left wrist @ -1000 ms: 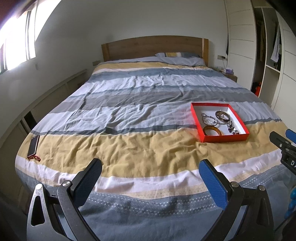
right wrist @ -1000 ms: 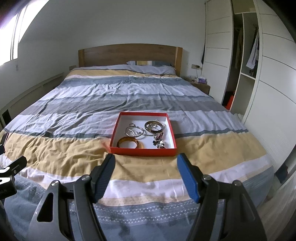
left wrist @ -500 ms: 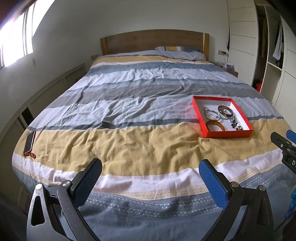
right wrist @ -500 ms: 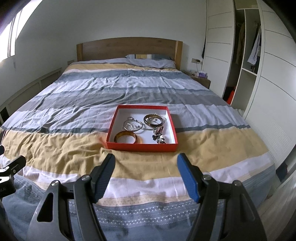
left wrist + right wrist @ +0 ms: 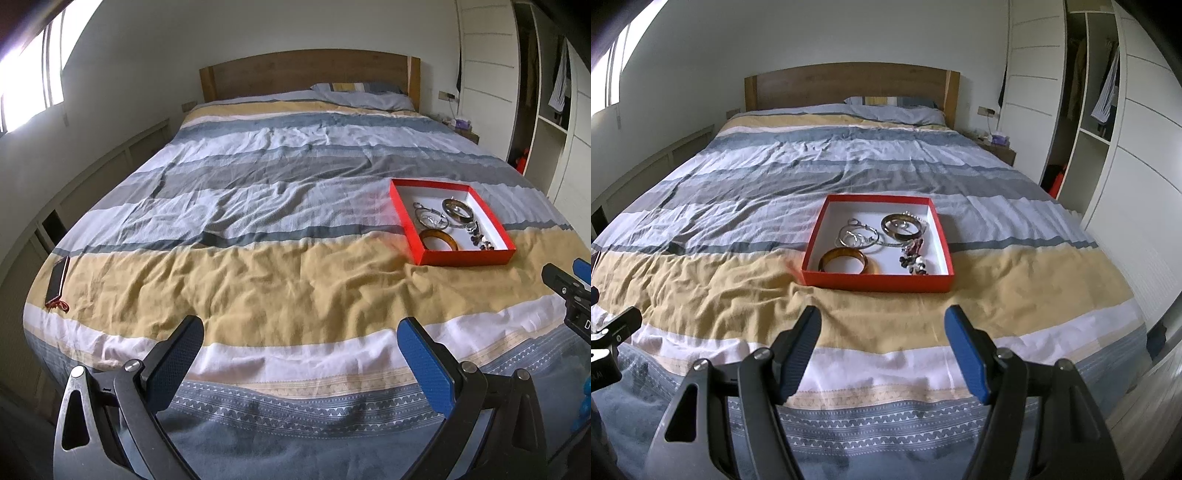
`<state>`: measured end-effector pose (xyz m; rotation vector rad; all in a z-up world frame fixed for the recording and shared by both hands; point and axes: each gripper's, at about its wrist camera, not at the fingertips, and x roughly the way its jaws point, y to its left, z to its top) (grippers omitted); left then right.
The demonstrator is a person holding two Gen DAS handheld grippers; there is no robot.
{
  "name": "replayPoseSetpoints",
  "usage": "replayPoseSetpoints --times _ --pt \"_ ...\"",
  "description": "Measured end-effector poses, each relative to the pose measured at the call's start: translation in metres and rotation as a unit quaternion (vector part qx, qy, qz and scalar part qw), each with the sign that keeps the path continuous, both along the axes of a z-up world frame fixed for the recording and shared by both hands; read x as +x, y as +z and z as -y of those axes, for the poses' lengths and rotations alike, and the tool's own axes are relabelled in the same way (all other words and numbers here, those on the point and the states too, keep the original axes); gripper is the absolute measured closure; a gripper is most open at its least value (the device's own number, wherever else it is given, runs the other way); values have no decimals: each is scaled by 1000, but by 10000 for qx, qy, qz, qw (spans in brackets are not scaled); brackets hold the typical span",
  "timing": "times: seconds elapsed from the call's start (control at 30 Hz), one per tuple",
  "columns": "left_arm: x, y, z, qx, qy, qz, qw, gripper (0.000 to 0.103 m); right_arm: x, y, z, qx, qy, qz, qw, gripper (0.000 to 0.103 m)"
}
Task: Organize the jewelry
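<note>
A red tray (image 5: 875, 284) with a white inside lies on the striped bedspread (image 5: 738, 280). It holds an amber bangle (image 5: 843, 260), silver rings and chain (image 5: 858, 236), a dark bangle (image 5: 902, 225) and small beaded pieces (image 5: 913, 261). The tray also shows in the left wrist view (image 5: 461, 257), far right of my left gripper (image 5: 301, 334). My right gripper (image 5: 882, 325) is open and empty, just in front of the tray's near edge, above the bed. My left gripper is open and empty over the bed's foot.
A phone with a red strap (image 5: 57, 282) lies at the bed's left edge. A wooden headboard (image 5: 849, 86) and pillow (image 5: 894, 105) stand at the far end. A nightstand (image 5: 997, 147) and white wardrobe (image 5: 1108, 129) are at the right. A low wall ledge (image 5: 92, 166) runs along the left.
Both grippers have moved forward and tilted down a little toward the bed; the tray looks larger and nearer in the right wrist view. Both stay open.
</note>
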<state>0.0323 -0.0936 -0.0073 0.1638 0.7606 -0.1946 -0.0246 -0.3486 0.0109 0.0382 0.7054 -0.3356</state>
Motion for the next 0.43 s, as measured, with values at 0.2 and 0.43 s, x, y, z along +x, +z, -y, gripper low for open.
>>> replayPoseSetpoints --times 0.2,0.43 --pt "3 -5 1 33 0 -61 10000 1 1 -6 2 36 -8 -49 10000 35" --pt "6 -9 0 83 32 -149 9998 1 1 -7 5 52 -19 -61 10000 35"
